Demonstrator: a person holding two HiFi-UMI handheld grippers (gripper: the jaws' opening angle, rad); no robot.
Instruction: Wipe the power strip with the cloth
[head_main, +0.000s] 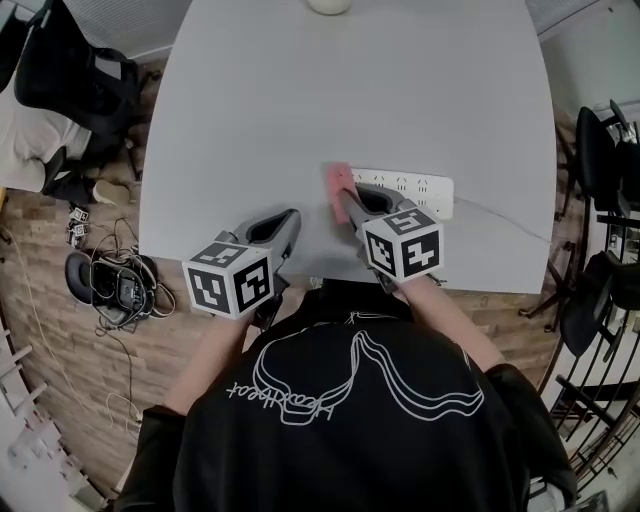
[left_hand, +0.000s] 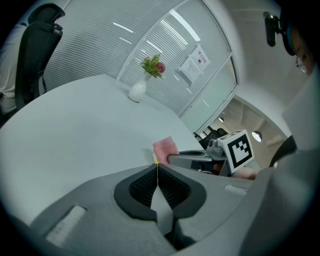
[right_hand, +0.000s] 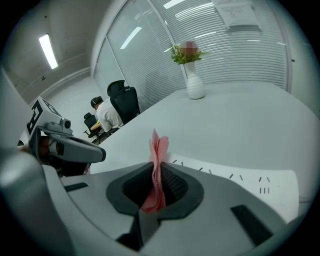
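A white power strip (head_main: 412, 190) lies on the grey table near its front edge, its cable running right; its slotted top (right_hand: 240, 176) shows in the right gripper view. My right gripper (head_main: 345, 200) is shut on a pink cloth (head_main: 339, 183), which sticks up between the jaws (right_hand: 159, 152) at the strip's left end. The left gripper (head_main: 291, 222) rests to the left of the strip, shut with nothing held (left_hand: 157, 169). From it I see the pink cloth (left_hand: 165, 148) and the right gripper (left_hand: 210, 155) to its right.
A white vase (right_hand: 194, 86) with flowers stands at the table's far edge, its base (head_main: 329, 5) showing in the head view. Office chairs (head_main: 70, 80) and cables (head_main: 115, 285) lie on the wooden floor at left. More chairs (head_main: 600, 200) stand at right.
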